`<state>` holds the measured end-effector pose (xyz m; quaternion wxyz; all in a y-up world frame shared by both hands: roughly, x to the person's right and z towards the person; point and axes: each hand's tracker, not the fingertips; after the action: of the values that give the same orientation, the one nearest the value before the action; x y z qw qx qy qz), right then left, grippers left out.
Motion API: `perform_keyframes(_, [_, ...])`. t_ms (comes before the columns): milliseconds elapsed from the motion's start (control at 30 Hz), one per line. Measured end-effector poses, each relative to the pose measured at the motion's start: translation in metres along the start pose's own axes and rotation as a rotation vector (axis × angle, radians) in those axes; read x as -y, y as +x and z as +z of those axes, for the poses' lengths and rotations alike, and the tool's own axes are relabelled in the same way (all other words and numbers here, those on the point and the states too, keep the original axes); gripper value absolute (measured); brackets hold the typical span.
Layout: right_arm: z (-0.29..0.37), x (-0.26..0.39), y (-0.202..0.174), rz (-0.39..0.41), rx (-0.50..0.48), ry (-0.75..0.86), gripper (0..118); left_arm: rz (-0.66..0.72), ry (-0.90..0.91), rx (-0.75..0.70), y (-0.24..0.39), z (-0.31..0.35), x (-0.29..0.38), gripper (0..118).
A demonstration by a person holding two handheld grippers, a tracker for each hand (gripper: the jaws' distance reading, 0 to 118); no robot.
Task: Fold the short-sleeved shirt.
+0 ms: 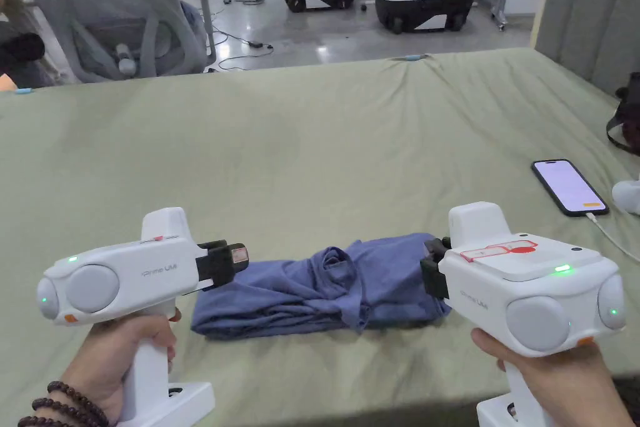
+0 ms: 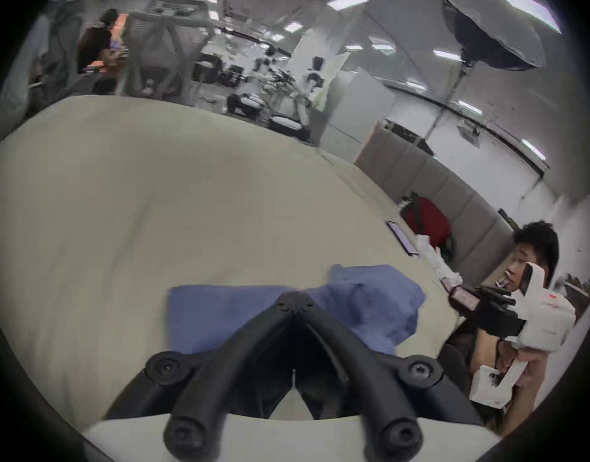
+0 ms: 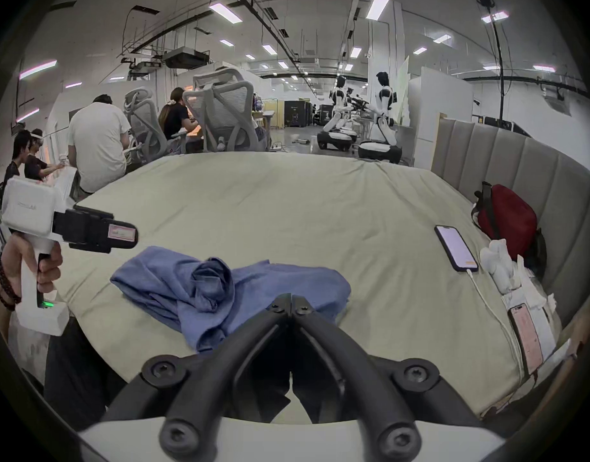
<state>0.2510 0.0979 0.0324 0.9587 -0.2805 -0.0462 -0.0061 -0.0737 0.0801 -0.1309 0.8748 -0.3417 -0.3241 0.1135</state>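
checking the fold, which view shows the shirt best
The right gripper view: the whole bunched shirt lies in sight, with the right tongs covering one near edge. The head view shows it with both ends hidden; the left gripper view blurs it.

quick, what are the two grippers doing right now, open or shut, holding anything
Left gripper: shut, jaw tips together, holding nothing, above the blue shirt.
Right gripper: shut, jaw tips together, holding nothing, near the shirt's other end.
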Motion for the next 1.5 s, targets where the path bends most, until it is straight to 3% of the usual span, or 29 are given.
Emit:
perform_keyframes(300, [-0.003, -0.003, -0.014, 0.001, -0.046, 0.005, 0, 0.035, -0.005, 0.002, -0.012, 0.013, 0.008, 0])
perform_keyframes(333, [-0.002, -0.003, -0.014, -0.001, -0.047, 0.005, 0, 0.041, -0.002, -0.003, -0.012, 0.011, 0.008, 7])
perform_keyframes(400, [-0.001, -0.001, -0.015, 0.001, -0.048, 0.005, 0, 0.052, 0.011, -0.049, -0.016, 0.002, 0.006, 77])
perform_keyframes(433, [-0.001, 0.0, -0.014, 0.003, -0.048, 0.001, 0, 0.052, 0.0, -0.086, -0.018, -0.003, 0.006, 101])
perform_keyframes(467, [0.0, 0.001, -0.013, 0.004, -0.048, -0.002, 0, 0.05, -0.024, -0.147, -0.019, -0.009, 0.007, 113])
perform_keyframes(567, [-0.001, 0.004, -0.008, -0.011, -0.073, -0.015, 0, 0.047, -0.028, -0.205, -0.032, -0.028, 0.011, 91])
perform_keyframes(733, [-0.002, 0.008, -0.007, -0.012, -0.064, -0.028, 0, 0.068, -0.158, -0.145, -0.037, -0.06, 0.023, 89])
perform_keyframes(767, [-0.002, 0.008, -0.007, -0.016, -0.066, -0.029, 0, 0.064, -0.149, -0.149, -0.034, -0.064, 0.026, 84])
perform_keyframes(800, [-0.002, 0.009, -0.007, -0.018, -0.066, -0.03, 0, 0.039, -0.141, -0.162, -0.031, -0.066, 0.029, 70])
perform_keyframes(867, [-0.003, 0.009, -0.007, -0.015, -0.059, -0.033, 0, 0.019, -0.118, -0.196, -0.024, -0.066, 0.028, 21])
perform_keyframes(933, [-0.003, 0.009, -0.008, -0.014, -0.06, -0.035, 0, 0.075, -0.093, -0.113, -0.024, -0.06, 0.026, 19])
perform_keyframes(1033, [-0.004, 0.009, -0.009, -0.008, -0.062, -0.04, 0, 0.039, -0.103, -0.152, -0.024, -0.054, 0.023, 18])
perform_keyframes(1167, [-0.004, 0.008, -0.009, -0.011, -0.058, -0.041, 0, 0.105, -0.051, -0.149, -0.053, -0.03, 0.016, 17])
perform_keyframes(1400, [-0.005, 0.004, -0.013, -0.005, -0.059, -0.034, 0, 0.19, 0.052, -0.381, -0.115, 0.027, 0.004, 17])
perform_keyframes(1500, [-0.007, 0.004, -0.017, 0.001, -0.07, -0.035, 0, 0.15, 0.019, -0.349, -0.116, 0.037, 0.005, 17])
